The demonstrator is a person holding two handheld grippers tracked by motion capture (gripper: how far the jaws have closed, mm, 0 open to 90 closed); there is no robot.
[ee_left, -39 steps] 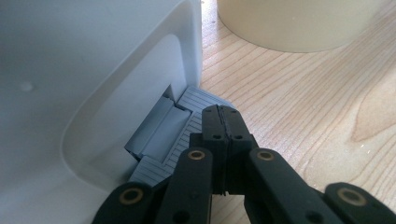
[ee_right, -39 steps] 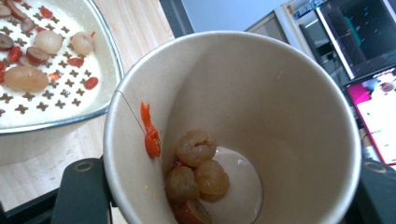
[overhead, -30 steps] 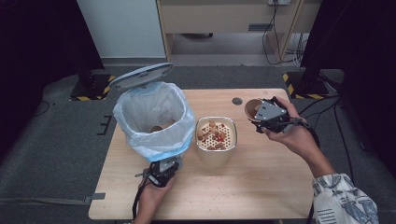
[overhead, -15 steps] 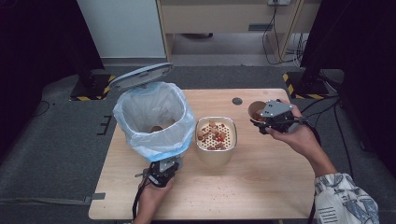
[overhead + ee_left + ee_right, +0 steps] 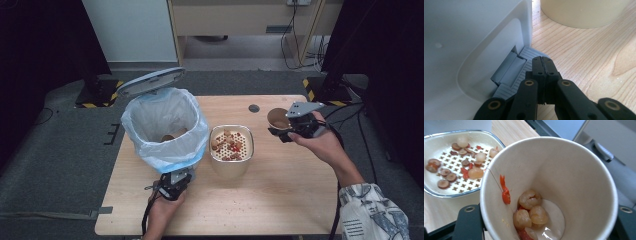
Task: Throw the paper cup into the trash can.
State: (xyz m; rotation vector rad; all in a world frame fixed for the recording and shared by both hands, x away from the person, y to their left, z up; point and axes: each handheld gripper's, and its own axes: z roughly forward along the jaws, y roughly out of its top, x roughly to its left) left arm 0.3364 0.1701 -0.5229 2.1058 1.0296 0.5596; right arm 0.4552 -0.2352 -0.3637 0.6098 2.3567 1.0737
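The paper cup [image 5: 276, 118] sits in my right gripper [image 5: 286, 131], off the table surface at roughly 2 o'clock from the table centre in the high view. My right jaws are closed onto the cup wall, one on each side, as the right gripper view shows with the cup [image 5: 549, 190] between the two black arms. The cup is tilted so its mouth faces the camera. Inside it lie several pale translucent fruit pieces [image 5: 531, 210] at the bottom and a red strip [image 5: 504, 190] stuck to the inner wall at about 9 o'clock.

At 9 o'clock from the cup stands the cream strainer container [image 5: 231, 150], near the table centre. Its perforated tray [image 5: 454, 165] carries brown round slices, pale pieces and red bits.

At 9 o'clock from the container, just beside it, stands the white pedal bin [image 5: 165, 130], lined with a blue-white bag [image 5: 150, 155], its grey lid [image 5: 150, 82] raised at 12 o'clock. A few brown pieces lie inside the bag.

My left gripper [image 5: 175, 180] is at the foot of the bin, at 6 o'clock from it. Its jaws are fully closed, pad against pad, holding nothing; their tip rests on the grey ribbed pedal [image 5: 524, 67] in the left gripper view.

A small dark disc [image 5: 254, 108] lies on the wooden table [image 5: 280, 200] at 12 o'clock from the container
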